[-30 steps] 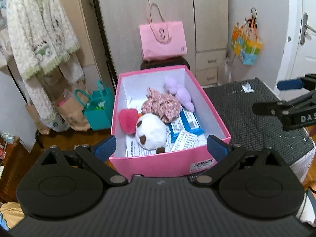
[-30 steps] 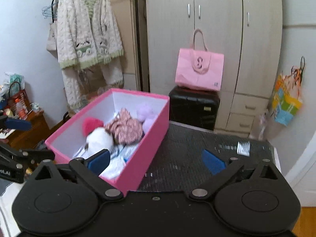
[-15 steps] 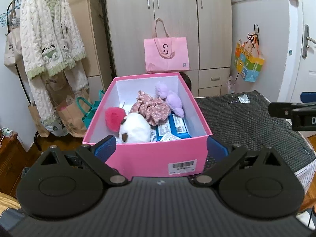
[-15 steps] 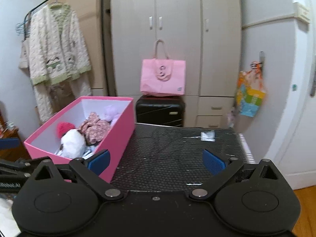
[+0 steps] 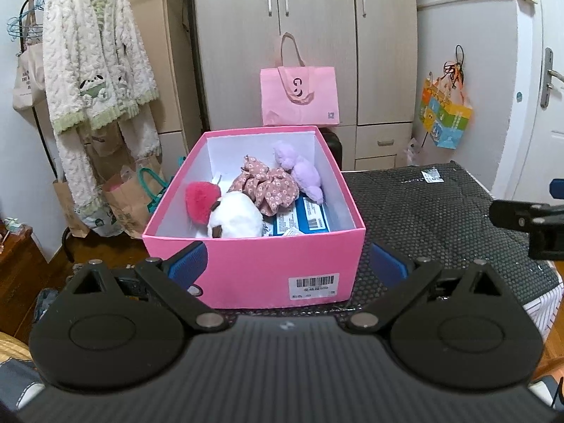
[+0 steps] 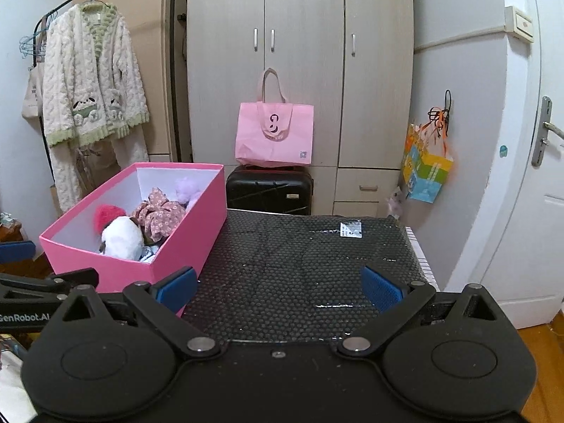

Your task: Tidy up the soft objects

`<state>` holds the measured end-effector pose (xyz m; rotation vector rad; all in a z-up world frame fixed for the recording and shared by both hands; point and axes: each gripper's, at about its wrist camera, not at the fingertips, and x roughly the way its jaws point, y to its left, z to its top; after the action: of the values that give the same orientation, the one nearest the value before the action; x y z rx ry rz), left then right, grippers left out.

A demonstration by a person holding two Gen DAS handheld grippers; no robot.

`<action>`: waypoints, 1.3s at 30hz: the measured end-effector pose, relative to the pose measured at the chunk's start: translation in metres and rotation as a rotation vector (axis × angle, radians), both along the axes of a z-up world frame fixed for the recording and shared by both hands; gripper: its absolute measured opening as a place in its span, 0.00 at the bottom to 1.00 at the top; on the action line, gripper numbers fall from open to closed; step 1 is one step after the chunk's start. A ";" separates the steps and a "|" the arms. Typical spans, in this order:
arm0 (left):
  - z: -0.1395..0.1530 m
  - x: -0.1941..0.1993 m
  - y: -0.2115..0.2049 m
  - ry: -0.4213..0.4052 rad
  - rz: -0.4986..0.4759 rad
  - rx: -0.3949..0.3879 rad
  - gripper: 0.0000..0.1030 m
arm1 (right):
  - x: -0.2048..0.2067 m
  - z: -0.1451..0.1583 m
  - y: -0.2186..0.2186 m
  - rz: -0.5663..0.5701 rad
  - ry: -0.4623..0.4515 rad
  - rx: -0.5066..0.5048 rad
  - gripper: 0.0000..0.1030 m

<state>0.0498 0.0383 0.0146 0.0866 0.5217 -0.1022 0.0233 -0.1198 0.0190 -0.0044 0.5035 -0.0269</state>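
A pink box (image 5: 253, 268) stands on the left of a black bubble-wrap mat (image 5: 423, 211). In it lie a white plush (image 5: 234, 220), a red fluffy ball (image 5: 199, 201), a floral scrunchie (image 5: 268, 187), a lilac plush (image 5: 299, 172) and blue packets (image 5: 306, 220). My left gripper (image 5: 287, 264) is open and empty, just in front of the box's near wall. My right gripper (image 6: 278, 285) is open and empty over the mat (image 6: 299, 264), right of the box (image 6: 116, 268). The right gripper's side also shows in the left wrist view (image 5: 528, 215).
A pink tote bag (image 6: 273, 134) sits on a black suitcase (image 6: 269, 188) before the wardrobe (image 6: 299, 70). A cream robe (image 5: 95, 81) hangs at left above paper bags (image 5: 123, 204). A small label (image 6: 350, 229) lies on the mat's far side. A door (image 6: 535, 176) is at right.
Both grippers have pulled back and levelled out, so the box looks lower and farther in each view. Both stay open and empty. The box's contents have not moved.
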 end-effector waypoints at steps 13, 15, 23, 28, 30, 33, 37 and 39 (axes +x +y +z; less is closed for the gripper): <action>0.002 -0.006 -0.005 -0.008 -0.002 0.013 0.97 | -0.010 0.003 -0.005 -0.029 -0.005 -0.005 0.98; 0.002 -0.007 -0.006 -0.006 -0.007 0.014 0.97 | -0.012 0.002 -0.005 -0.025 -0.005 -0.007 0.98; 0.000 -0.009 -0.006 0.003 -0.008 0.012 0.97 | -0.015 0.000 -0.004 -0.024 -0.006 -0.016 0.98; 0.000 -0.010 -0.004 0.004 -0.004 0.010 0.97 | -0.016 0.000 -0.005 -0.041 -0.010 -0.025 0.98; 0.000 -0.011 -0.004 0.003 -0.002 0.013 0.97 | -0.017 0.000 -0.006 -0.047 -0.011 -0.028 0.98; 0.000 -0.013 -0.005 -0.002 -0.001 0.018 0.97 | -0.017 0.000 -0.006 -0.047 -0.012 -0.028 0.98; 0.000 -0.014 -0.007 -0.009 0.007 0.030 0.97 | -0.017 -0.001 -0.006 -0.049 -0.013 -0.027 0.98; -0.001 -0.015 -0.007 -0.013 0.011 0.031 0.99 | -0.018 -0.002 -0.006 -0.055 -0.013 -0.022 0.98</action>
<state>0.0352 0.0313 0.0136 0.1149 0.5108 -0.0831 0.0050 -0.1257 0.0172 -0.0123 0.4905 -0.0860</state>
